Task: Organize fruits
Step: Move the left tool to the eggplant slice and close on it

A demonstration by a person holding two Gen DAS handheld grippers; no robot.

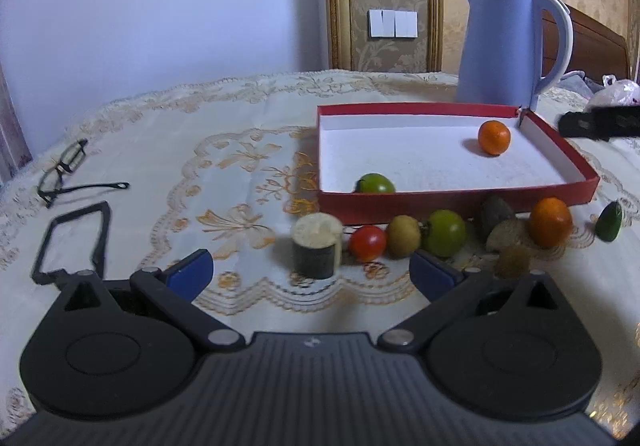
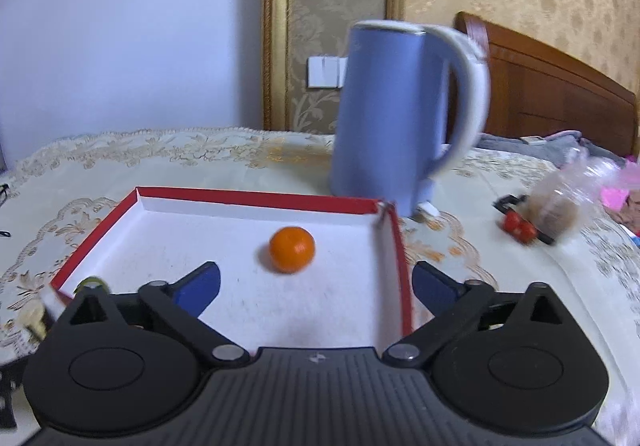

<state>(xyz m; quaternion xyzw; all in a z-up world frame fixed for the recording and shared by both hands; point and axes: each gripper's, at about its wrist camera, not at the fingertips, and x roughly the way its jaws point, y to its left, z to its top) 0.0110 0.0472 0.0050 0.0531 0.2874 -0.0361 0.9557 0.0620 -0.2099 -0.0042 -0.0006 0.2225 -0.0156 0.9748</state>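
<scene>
**Grippers empty, two fruits boxed, a row left to collect**

Left gripper [image 1: 312, 274] hangs low over the tablecloth [image 1: 160, 150] with its jaws spread and nothing between them, facing the near wall of the red box [image 1: 460, 202], which serves as the landmark throughout. Far to the left of the box lie a pair of glasses [image 1: 64, 170]. Just off the box's near-left corner stands a short dark cylinder with a pale top [image 1: 318, 246]; whether it counts as fruit I cannot tell. Along the outside of the near wall runs the unsorted row: a red tomato [image 1: 367, 243], a small brownish-yellow fruit [image 1: 404, 236], a green tomato [image 1: 445, 233], a dark lump and a pale one that are hard to identify, then an orange fruit [image 1: 550, 221], and past the box's near-right corner a small green piece [image 1: 609, 222]. Inside the box, a green fruit [image 1: 375, 184] sits against the near wall towards the left, and a tangerine [image 1: 494, 137] rests near the far-right corner. Behind the box stands a blue kettle [image 1: 508, 42].

Right gripper [image 2: 316, 288] hovers over the box's near edge, likewise released and empty, with the tangerine [image 2: 292, 249] just ahead of it.

My reading is that the work is early, between placements: two pieces in, most still outside. The next move calls for lowering the left gripper onto the nearest round fruit, probably the red tomato, closing gently enough not to bruise it, and lifting it clear of the box wall without nudging its neighbours, which touch or nearly touch.
</scene>
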